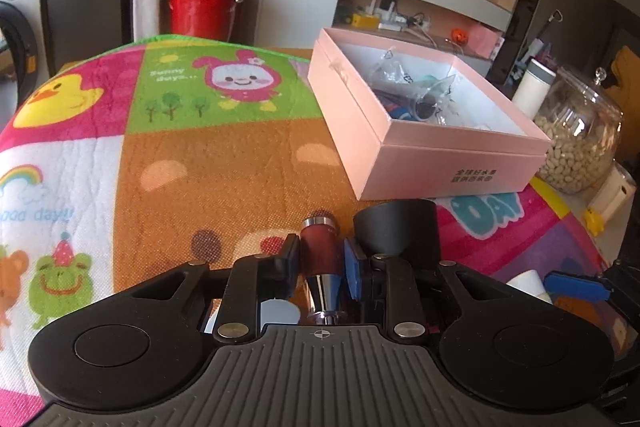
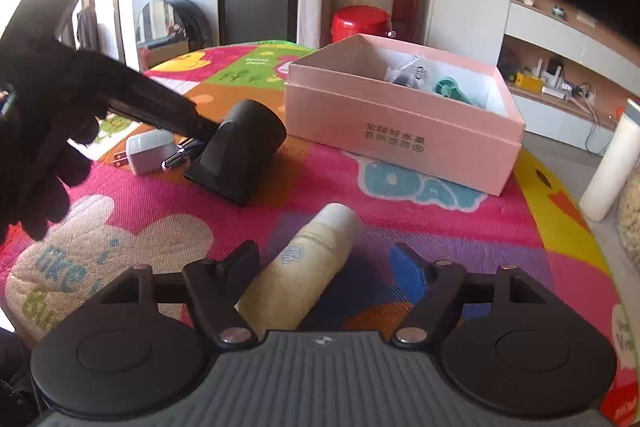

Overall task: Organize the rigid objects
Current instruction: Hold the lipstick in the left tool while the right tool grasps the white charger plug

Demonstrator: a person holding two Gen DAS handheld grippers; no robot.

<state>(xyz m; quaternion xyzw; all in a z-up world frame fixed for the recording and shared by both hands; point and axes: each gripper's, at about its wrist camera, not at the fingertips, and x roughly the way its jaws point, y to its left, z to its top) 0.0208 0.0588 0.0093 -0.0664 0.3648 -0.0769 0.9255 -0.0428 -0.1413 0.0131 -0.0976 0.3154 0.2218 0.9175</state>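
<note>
Left gripper [image 1: 322,261] is closed on a dark red stopper [image 1: 320,247] with chrome ends, pads pressing both sides, stopper lying low over the cartoon-print mat [image 1: 224,163]. Just beside it at 3 o'clock sits a black cylindrical part [image 1: 398,227] on the mat. Pink box [image 1: 400,131] sits at 1 o'clock from the left gripper, lid off, holding clear bags and small items; contents hard to make out beyond a teal piece [image 2: 450,89] seen in the right wrist view. Right gripper [image 2: 326,261] is wide open, fingers apart on either side of a cream tube [image 2: 308,267] that lies on the mat between them, pointing toward 12 o'clock; neither finger clearly touches it. In the right wrist view the left gripper [image 2: 188,147] comes in from 10 o'clock, held by a black-gloved hand [image 2: 44,131], tips down by the black cylindrical part [image 2: 240,155]. A white plug adapter [image 2: 146,151] lies on the mat at 9 o'clock of that part, touching or nearly touching the stopper's chrome tip [image 2: 176,157]. Pink box [image 2: 400,131] is at 1 o'clock of the right gripper. Glass jar [image 1: 576,139] and white bottle [image 2: 610,167] stand off the mat at 3 o'clock. Red container [image 1: 202,7] at 11 o'clock behind the table.
</note>
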